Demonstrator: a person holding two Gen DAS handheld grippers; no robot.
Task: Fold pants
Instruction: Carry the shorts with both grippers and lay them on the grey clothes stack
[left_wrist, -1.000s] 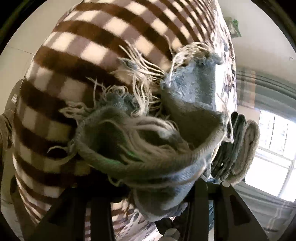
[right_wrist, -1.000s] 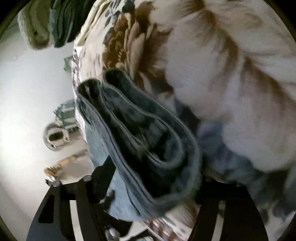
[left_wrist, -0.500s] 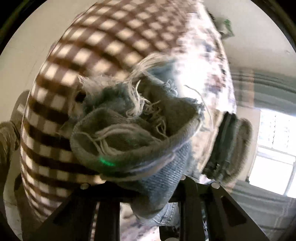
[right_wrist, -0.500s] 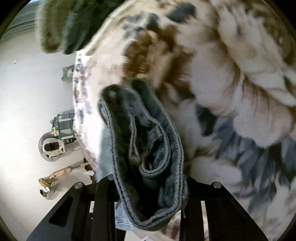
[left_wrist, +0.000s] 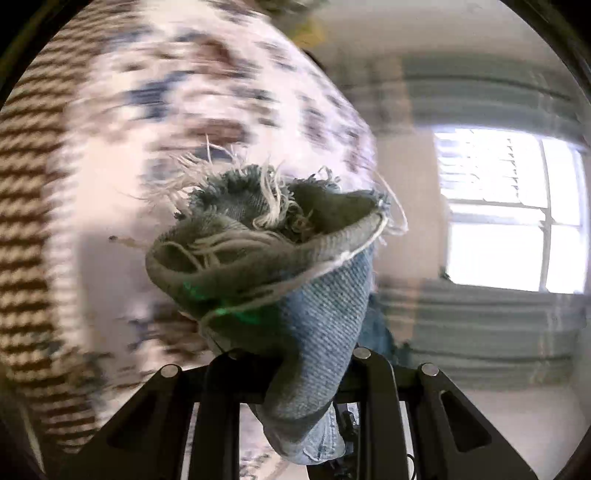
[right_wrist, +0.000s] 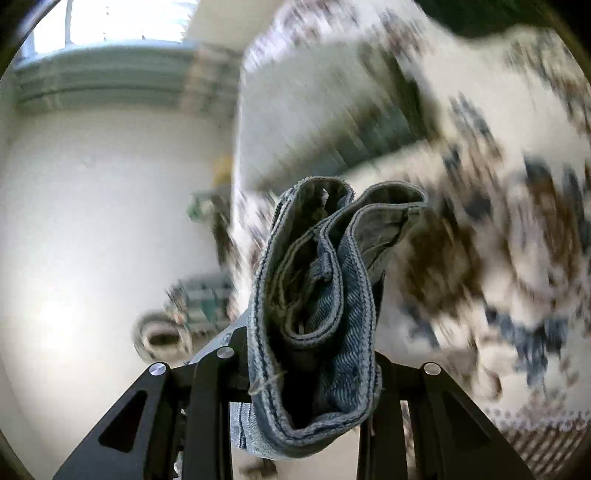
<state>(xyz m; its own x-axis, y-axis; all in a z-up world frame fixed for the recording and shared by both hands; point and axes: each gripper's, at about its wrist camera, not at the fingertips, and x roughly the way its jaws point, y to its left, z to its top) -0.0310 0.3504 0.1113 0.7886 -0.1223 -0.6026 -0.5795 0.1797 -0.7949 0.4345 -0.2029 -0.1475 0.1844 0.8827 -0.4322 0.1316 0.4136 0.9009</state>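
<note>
Currently, the left gripper (left_wrist: 295, 354) clamps the frayed hem (left_wrist: 273, 236) at frame centre and the right gripper (right_wrist: 306, 373) clamps the waistband (right_wrist: 317, 288); mid-carry, lay flat next.

each claw (left_wrist: 295, 369) (right_wrist: 303, 373) has matte black angular fingers with triangular cutouts and silver screws.

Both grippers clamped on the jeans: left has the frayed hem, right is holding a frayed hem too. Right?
Not quite. The left gripper does clamp the jeans' frayed hem, but the right wrist view shows the right gripper shut on a cleanly stitched, unfrayed edge, seemingly the waistband.
</note>
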